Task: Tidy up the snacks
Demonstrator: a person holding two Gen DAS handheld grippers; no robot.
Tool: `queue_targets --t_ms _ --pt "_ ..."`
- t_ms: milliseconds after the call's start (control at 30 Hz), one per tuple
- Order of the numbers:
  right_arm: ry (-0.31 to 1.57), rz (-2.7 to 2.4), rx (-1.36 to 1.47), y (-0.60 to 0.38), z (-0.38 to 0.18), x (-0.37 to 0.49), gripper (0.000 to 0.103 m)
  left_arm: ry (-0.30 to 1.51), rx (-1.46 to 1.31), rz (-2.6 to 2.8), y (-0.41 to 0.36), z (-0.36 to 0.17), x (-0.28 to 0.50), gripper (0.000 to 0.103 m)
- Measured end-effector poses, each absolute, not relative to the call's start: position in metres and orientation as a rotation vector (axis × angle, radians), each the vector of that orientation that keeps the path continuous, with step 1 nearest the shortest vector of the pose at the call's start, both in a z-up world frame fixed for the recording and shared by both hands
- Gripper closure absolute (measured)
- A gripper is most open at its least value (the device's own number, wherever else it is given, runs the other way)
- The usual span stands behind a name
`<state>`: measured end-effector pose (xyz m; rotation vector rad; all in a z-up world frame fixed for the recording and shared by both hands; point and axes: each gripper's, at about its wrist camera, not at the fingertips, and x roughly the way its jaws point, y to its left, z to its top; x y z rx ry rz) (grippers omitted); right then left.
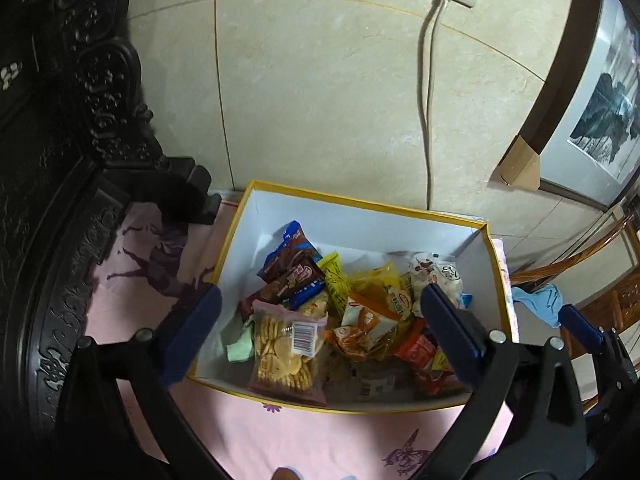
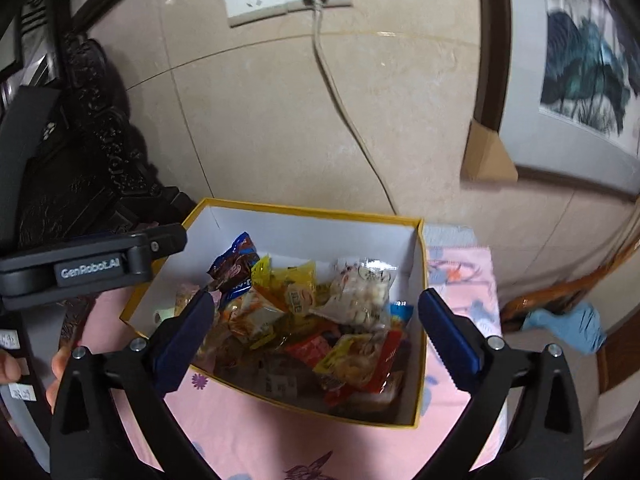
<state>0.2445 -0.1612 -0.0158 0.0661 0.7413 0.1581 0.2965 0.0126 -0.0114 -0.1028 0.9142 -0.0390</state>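
A box with a yellow rim (image 1: 360, 198) and white walls sits on a pink cloth and holds a heap of snack packets. Among them are a clear pack of round crackers (image 1: 280, 352), brown-and-blue packs (image 1: 292, 268), a yellow packet (image 1: 376, 284), a white bag (image 1: 436, 272) and a red packet (image 1: 420, 348). My left gripper (image 1: 320, 296) hangs open over the near half of the box, nothing between its blue pads. In the right wrist view the same box (image 2: 304, 210) lies below my right gripper (image 2: 316, 300), also open and empty. The white bag (image 2: 360, 292) tops the heap.
Dark carved furniture (image 1: 80, 128) stands close on the left. The tiled wall behind carries a socket and a hanging cable (image 1: 428, 92). A framed picture (image 1: 600, 100) leans at the right, with a blue cloth (image 2: 568, 320) on a wooden chair beside the box. Pink cloth (image 1: 320, 436) lies in front.
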Motion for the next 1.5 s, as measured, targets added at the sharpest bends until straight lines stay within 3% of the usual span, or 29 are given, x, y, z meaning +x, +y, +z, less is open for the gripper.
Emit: queue_targets --t_ms 1500 --pt "0.747 0.144 0.057 -0.1542 -0.0175 0.2375 0.001 0.919 -0.023 0.025 0.0128 -0.0025 0.2927 0.002"
